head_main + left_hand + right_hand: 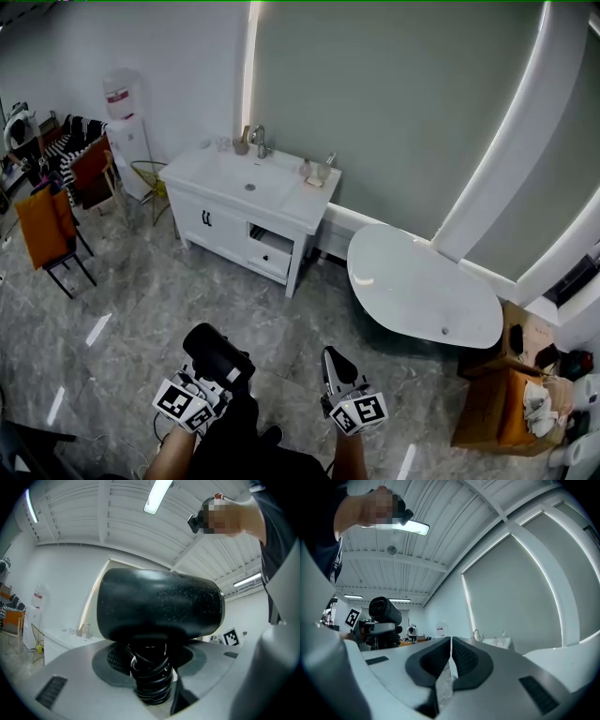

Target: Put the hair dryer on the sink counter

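Within left gripper (214,382), black hair dryer (216,352)

The left forearm (172,457) and right forearm (349,459) reached forward side by side at the near edge, each carrying a claw held level and pointing toward the far side. The left claw (225,375) (150,670) was clamped on the cord-wrapped handle of the hair dryer (216,352) (159,604), its jaws spread around it. The right claw (335,364) (451,654) had its jaws closed, with the pads meeting.
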A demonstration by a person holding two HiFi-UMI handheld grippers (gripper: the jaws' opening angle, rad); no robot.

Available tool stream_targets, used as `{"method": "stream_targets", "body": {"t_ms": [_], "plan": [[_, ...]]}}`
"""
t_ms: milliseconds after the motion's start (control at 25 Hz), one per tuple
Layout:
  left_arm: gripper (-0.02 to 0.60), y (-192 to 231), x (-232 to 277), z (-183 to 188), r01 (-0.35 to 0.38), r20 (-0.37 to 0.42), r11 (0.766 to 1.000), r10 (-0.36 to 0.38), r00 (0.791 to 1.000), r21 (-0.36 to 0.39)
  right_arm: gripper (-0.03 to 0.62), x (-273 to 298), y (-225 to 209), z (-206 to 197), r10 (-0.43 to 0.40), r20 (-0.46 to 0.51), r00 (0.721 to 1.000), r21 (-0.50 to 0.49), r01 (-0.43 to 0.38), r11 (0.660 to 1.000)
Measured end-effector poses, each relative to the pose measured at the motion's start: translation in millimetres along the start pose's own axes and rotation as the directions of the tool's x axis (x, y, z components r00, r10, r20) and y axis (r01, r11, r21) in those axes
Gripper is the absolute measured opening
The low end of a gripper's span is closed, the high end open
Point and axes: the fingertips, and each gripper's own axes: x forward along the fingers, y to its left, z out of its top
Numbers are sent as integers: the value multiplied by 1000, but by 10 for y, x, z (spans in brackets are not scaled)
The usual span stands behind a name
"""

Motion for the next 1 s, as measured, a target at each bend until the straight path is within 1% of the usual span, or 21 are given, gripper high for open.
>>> {"method": "stream_targets", "body": {"t_ms": [280,560,1000], "plan": [[219,-7,81,37,7,25,1000,-7,1000,8,32,-5,-92,15,-8,13,1000,2,8,1000],[219,208,299,13,-2,47,1000,1,999,8,32,204,-265,-56,-29,-5,1000,0,29,1000],[219,889,1023,-39,13,37,1000,-13,999,12,32,1047,-729,-45,-39,-1,999,-18,39,999]]}}
